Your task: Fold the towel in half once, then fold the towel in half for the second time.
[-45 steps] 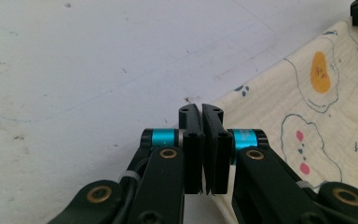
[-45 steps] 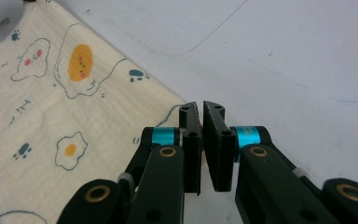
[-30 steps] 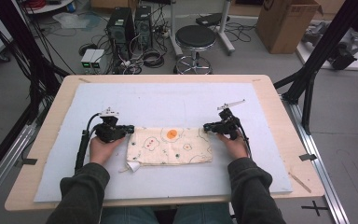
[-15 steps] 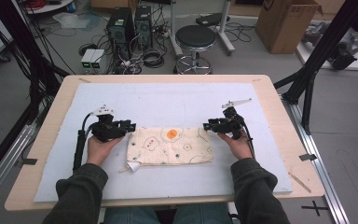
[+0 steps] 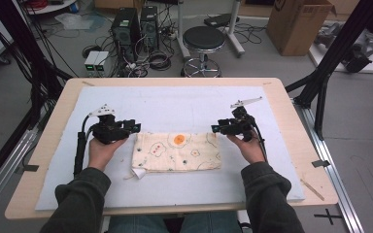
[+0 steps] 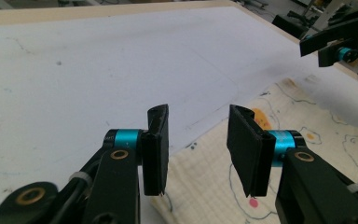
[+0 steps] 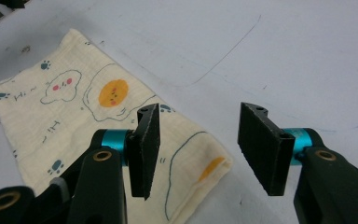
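A folded cream cloth [image 5: 177,151] printed with fried eggs and clouds lies flat on the white mat [image 5: 175,104] near the front middle. My left gripper [image 5: 132,127] hovers just off its left end, open, the jaws having just been opening with nothing between them. In the left gripper view the left gripper [image 6: 199,112] stands above the cloth [image 6: 303,116]. My right gripper [image 5: 214,128] hovers at the cloth's right end, open too, its jaws also just opening and empty. In the right gripper view the right gripper [image 7: 200,109] is over the cloth's [image 7: 74,93] folded corner.
The mat covers most of the wooden table [image 5: 291,121]. A small white tag [image 5: 138,174] sticks out at the cloth's front left corner. A thin wooden stick [image 5: 312,189] lies near the front right edge. A stool [image 5: 203,41] stands beyond the table.
Both grippers have let go of the cloth's ends, opened and risen a little. The cloth stays flat where it lay.
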A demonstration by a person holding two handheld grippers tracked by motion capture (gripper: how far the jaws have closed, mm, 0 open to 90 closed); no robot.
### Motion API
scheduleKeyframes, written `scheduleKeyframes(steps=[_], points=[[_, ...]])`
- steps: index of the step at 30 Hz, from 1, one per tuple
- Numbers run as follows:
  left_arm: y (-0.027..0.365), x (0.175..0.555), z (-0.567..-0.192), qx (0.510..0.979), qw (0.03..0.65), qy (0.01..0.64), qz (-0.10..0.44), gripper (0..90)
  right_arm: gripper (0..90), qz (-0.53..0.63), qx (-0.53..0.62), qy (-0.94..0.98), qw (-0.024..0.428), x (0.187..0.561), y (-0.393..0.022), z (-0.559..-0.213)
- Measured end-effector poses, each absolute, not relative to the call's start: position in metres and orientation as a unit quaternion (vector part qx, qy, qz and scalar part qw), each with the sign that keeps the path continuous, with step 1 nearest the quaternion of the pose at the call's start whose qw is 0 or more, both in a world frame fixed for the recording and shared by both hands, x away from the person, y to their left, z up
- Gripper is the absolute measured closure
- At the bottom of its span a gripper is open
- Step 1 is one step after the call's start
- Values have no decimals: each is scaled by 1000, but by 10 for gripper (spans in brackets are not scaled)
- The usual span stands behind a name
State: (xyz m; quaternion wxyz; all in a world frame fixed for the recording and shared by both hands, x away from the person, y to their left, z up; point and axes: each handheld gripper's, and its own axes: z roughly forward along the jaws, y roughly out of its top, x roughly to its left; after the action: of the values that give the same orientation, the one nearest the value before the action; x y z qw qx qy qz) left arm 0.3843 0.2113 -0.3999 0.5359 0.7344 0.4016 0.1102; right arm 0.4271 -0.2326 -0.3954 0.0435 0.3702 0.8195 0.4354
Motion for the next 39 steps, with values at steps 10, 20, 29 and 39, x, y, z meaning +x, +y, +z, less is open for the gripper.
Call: scheduleKeyframes(steps=[10,20,29,39], points=[[207,386,-403,745,527,395,102,556,465,430,373,821,36,428,-230,-400],[207,387,-406,750,516,400,103,525,458,429,376,821,35,428,-229,-401],[205,390,-410,758,499,406,109,522,458,425,374,823,39,428,-227,-402],[198,400,-426,769,454,435,110,551,534,423,382,821,35,434,-227,-410]])
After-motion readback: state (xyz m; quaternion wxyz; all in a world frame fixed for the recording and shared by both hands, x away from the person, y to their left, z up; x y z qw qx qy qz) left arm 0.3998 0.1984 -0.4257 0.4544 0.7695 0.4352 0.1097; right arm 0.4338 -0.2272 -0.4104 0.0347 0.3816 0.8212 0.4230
